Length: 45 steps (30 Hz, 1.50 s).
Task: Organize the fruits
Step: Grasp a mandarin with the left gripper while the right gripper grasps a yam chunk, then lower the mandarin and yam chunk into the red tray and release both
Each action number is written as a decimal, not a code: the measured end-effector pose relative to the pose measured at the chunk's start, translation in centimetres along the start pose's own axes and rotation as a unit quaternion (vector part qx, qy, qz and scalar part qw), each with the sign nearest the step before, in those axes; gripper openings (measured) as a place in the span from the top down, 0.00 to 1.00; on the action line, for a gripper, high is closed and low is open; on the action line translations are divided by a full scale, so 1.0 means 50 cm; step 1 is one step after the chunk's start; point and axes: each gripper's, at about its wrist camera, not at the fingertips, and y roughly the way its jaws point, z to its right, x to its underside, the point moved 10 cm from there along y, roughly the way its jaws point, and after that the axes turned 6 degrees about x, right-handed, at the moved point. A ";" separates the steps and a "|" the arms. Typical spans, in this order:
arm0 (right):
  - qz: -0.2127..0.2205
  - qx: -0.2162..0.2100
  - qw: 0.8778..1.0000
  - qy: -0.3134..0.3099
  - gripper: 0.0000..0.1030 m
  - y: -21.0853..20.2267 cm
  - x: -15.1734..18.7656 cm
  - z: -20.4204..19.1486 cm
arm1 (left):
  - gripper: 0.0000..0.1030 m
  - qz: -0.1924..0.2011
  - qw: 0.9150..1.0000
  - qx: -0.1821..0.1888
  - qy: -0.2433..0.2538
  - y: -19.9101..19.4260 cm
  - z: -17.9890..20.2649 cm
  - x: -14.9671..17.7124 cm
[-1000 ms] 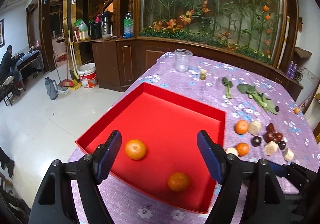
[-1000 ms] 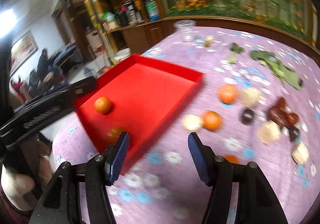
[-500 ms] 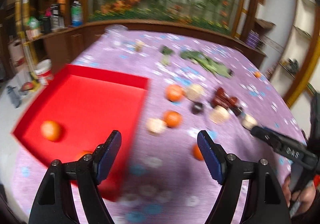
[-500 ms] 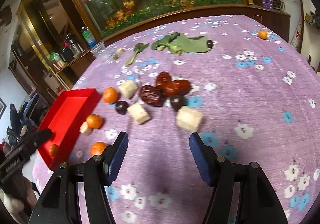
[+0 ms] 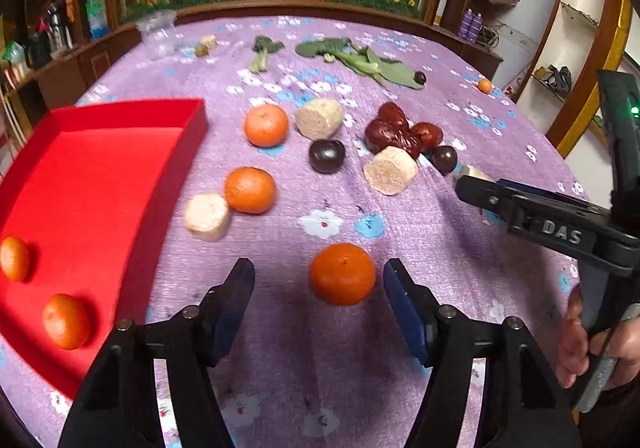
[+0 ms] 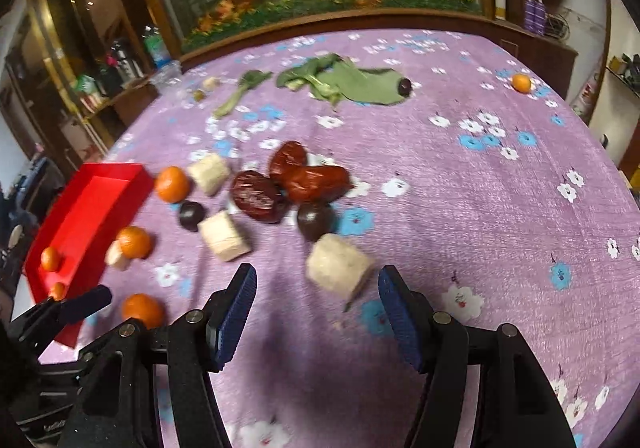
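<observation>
My left gripper [image 5: 320, 290] is open, its fingers on either side of an orange tangerine [image 5: 342, 274] on the purple cloth. A red tray [image 5: 104, 184] at the left holds two tangerines [image 5: 66, 321]. Two more tangerines [image 5: 250, 189] lie beside the tray, among beige chunks [image 5: 390, 170], dark plums [image 5: 327, 155] and red dates [image 5: 394, 132]. My right gripper [image 6: 316, 304] is open, just short of a beige chunk [image 6: 338, 266]. The dates [image 6: 304, 176] and plums [image 6: 314, 220] lie beyond it. The right gripper's arm also shows in the left wrist view [image 5: 552, 224].
Green leaves [image 5: 360, 60] and a clear cup [image 5: 158, 32] lie at the far side of the table. A small tangerine [image 6: 521, 82] sits alone at the far right. The table edge curves round close below both grippers.
Both grippers have swung right, away from the red tray, and come lower over the fruit. The left one now straddles a tangerine; the right one has closed in on a beige chunk.
</observation>
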 end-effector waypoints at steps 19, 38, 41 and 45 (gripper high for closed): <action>0.005 0.014 1.000 0.003 0.62 -0.006 0.004 0.008 | 0.69 -0.008 1.000 0.006 -0.016 0.009 -0.009 0.002; 0.026 -0.067 0.996 -0.053 0.61 -0.108 0.005 -0.183 | 0.69 0.076 0.991 0.005 -0.106 -0.140 -0.165 -0.012; 0.021 -0.080 0.994 -0.075 0.61 -0.106 0.006 -0.235 | 0.69 0.085 0.988 0.001 -0.128 -0.162 -0.214 -0.013; 0.012 -0.110 0.988 -0.110 0.61 -0.103 0.007 -0.326 | 0.69 0.097 0.984 -0.015 -0.148 -0.187 -0.281 -0.029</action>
